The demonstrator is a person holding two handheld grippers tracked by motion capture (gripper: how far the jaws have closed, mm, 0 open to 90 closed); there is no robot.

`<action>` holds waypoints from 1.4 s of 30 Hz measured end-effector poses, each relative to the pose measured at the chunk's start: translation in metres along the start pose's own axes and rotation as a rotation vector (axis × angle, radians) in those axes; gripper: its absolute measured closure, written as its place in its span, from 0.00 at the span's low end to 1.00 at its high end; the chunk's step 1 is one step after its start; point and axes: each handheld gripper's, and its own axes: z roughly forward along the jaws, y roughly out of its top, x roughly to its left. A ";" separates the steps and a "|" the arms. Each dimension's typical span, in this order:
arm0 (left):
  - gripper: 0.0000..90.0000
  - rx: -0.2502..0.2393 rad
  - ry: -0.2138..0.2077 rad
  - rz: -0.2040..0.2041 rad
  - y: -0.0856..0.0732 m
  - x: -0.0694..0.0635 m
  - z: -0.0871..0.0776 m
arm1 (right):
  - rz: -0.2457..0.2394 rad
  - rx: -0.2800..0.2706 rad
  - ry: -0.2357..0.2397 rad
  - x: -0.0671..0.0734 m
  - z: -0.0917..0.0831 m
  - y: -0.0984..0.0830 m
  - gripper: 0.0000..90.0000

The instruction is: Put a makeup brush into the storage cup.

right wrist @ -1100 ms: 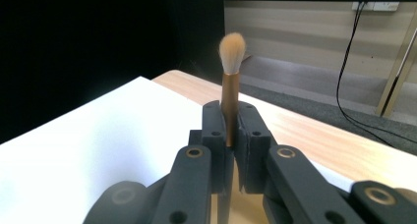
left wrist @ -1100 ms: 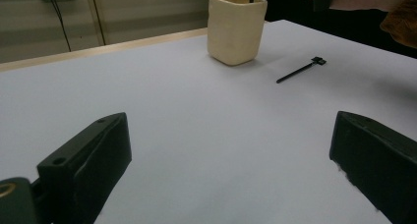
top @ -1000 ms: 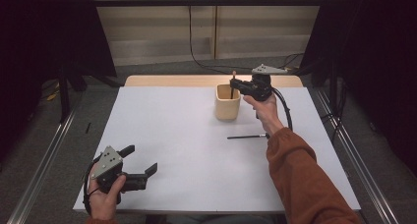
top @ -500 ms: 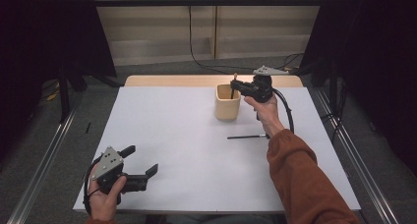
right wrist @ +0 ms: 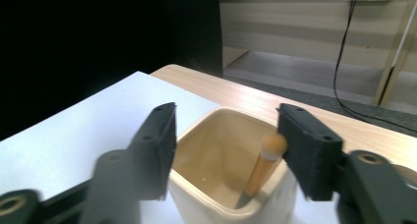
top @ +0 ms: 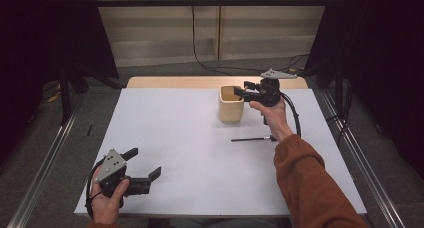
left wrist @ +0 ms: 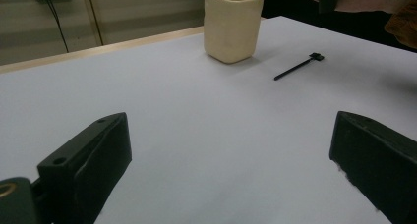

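Nearest, at about 7 o'clock on the white desk [top: 200, 153]: left gripper [top: 145, 169] in the left hand [top: 107, 200], low over the near edge, fingers [left wrist: 86, 160] spread wide with nothing but bare desk between them. Farther in, at roughly 3 o'clock of the desk's middle: a thin black stick [top: 251, 138] with a small square head, lying flat and alone, just near of the cup and beside the right wrist; also seen past the left fingers in the left gripper view [left wrist: 297, 67]. Beyond it, toward 1 o'clock: a cream square cup [top: 231, 104], upright on the desk, with an orange pen [right wrist: 263, 167] leaning inside against one wall, tip down. Right over the cup's rim, at its 3 o'clock side: right gripper [top: 241, 92], held by the right hand [top: 272, 113], fingers [right wrist: 157, 140] just been opening, now parted wide either side of the pen's top, free of it. Farthest, at 12 o'clock: bare wood strip of the desk edge [top: 170, 82].
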 end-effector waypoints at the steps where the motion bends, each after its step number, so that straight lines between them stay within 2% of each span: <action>1: 0.02 -0.004 -0.002 -0.001 0.000 0.000 0.000 | 0.002 0.003 0.000 0.000 -0.001 0.000 0.35; 3: 0.02 -0.002 -0.003 0.000 0.000 0.000 0.000 | 0.008 0.009 0.000 0.001 -0.003 -0.001 0.29; 6: 0.02 -0.003 -0.003 0.001 0.000 -0.001 0.000 | -0.008 0.013 -0.003 0.002 -0.005 -0.004 0.21; 9: 0.02 -0.006 -0.004 -0.004 0.000 -0.002 0.000 | -0.012 0.012 0.003 0.003 -0.010 -0.006 0.17; 12: 0.02 -0.015 0.017 -0.003 0.001 -0.002 -0.001 | -0.009 0.007 0.007 0.004 -0.015 -0.005 0.13; 14: 0.02 -0.017 0.010 -0.014 0.000 -0.001 -0.001 | -0.015 -0.004 0.003 0.006 -0.018 -0.004 0.10; 28: 0.02 -0.017 0.004 -0.009 0.001 0.000 -0.001 | 0.010 -0.030 0.038 0.007 -0.036 -0.013 0.06; 32: 0.02 -0.020 0.009 -0.017 0.000 0.000 -0.001 | 0.011 -0.033 0.041 0.007 -0.044 -0.016 0.02; 36: 0.02 -0.024 0.012 -0.020 0.000 0.001 -0.002 | 0.022 -0.042 0.039 0.006 -0.056 -0.018 0.02; 42: 0.02 -0.027 0.022 -0.026 0.001 0.001 0.000 | 0.024 -0.037 0.009 0.006 -0.068 -0.026 0.00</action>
